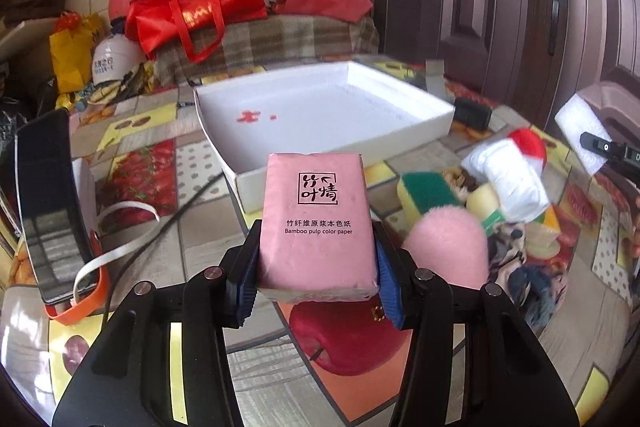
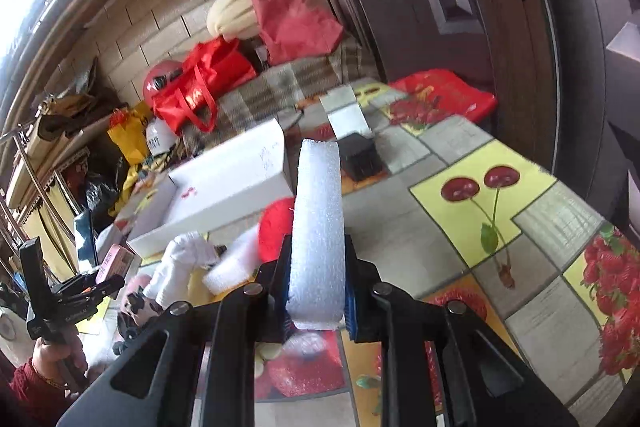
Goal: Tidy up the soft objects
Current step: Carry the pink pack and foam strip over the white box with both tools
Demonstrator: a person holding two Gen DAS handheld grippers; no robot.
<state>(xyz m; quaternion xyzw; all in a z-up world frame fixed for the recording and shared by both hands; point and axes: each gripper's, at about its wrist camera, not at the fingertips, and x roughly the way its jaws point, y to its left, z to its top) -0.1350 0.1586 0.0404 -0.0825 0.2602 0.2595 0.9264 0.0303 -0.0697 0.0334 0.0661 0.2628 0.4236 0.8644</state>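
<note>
Tissue pack [image 1: 318,223] in left gripper [image 1: 318,267] jaws, foam block [image 2: 318,239] in right gripper [image 2: 318,291] jaws

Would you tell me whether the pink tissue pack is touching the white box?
Apart. The left wrist view shows the tissue pack clamped in the left hand-held gripper, lifted short of the white box.

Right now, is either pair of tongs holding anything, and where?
Left tongs squeeze the pink tissue pack by the sides of its near end. Right tongs pinch the white foam block near its near end.
</note>
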